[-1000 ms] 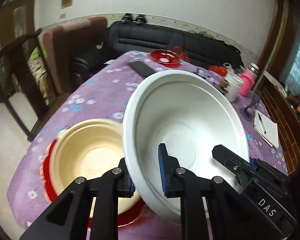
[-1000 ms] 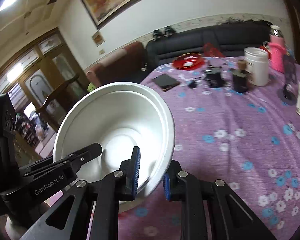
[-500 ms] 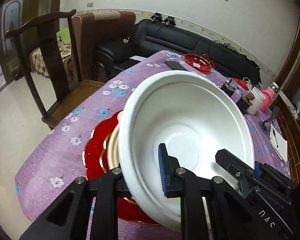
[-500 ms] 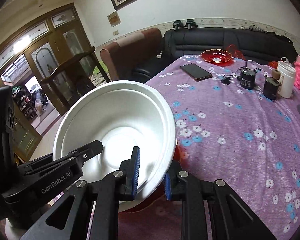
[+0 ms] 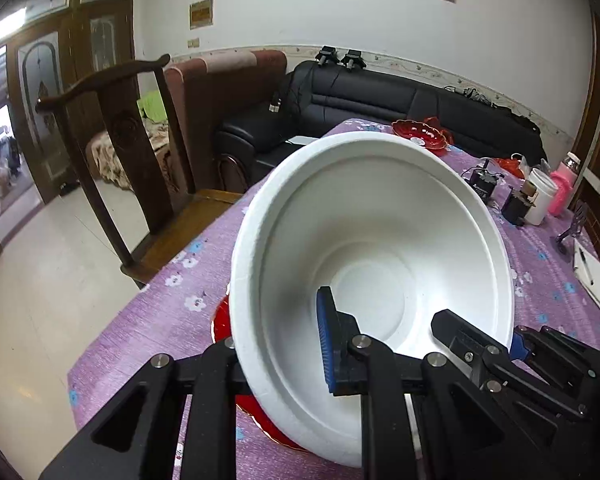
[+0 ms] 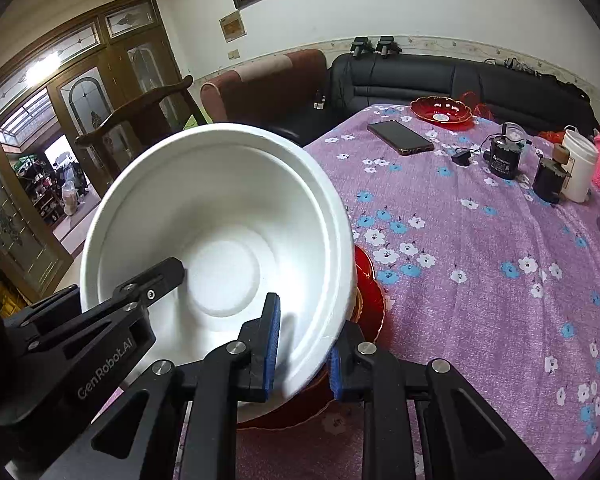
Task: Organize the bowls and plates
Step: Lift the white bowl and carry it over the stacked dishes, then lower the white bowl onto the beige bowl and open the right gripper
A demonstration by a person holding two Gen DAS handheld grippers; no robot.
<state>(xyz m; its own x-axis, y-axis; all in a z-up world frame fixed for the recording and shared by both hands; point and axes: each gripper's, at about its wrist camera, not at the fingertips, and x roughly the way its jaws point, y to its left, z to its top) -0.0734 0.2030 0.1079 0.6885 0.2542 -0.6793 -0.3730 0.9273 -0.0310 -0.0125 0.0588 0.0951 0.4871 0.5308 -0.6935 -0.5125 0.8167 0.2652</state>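
Spanning the lower part of both wrist views, the round table (image 6: 480, 280) under its purple flowered cloth is the largest item; a dark wooden chair (image 5: 120, 128) stands at its near-left edge and a black sofa (image 5: 400, 108) runs along the wall behind.

The white bowl (image 5: 372, 248) is next in size. It is held tilted, above a red plate (image 6: 370, 300) that lies on the cloth near the table edge. Whether the bowl's underside touches anything below cannot be told.

Left gripper (image 5: 284, 356): clamped on the bowl's near-left rim, one pad inside, the other finger outside the wall. Right gripper (image 6: 302, 350): pinching the opposite rim the same way, blue pads on either side of the wall.

Handling judgement: the bowl looks like thin moulded foam or pulp, so probably very light, slightly flexible, matte and not slippery. Hard squeezing could dent or crack the rim. The rim is the sensible hold, gripped at two opposite points as now.

Smaller items sit well apart at the far side: a red dish (image 6: 440, 110), a phone (image 6: 400, 136), a white cup (image 6: 578, 168).
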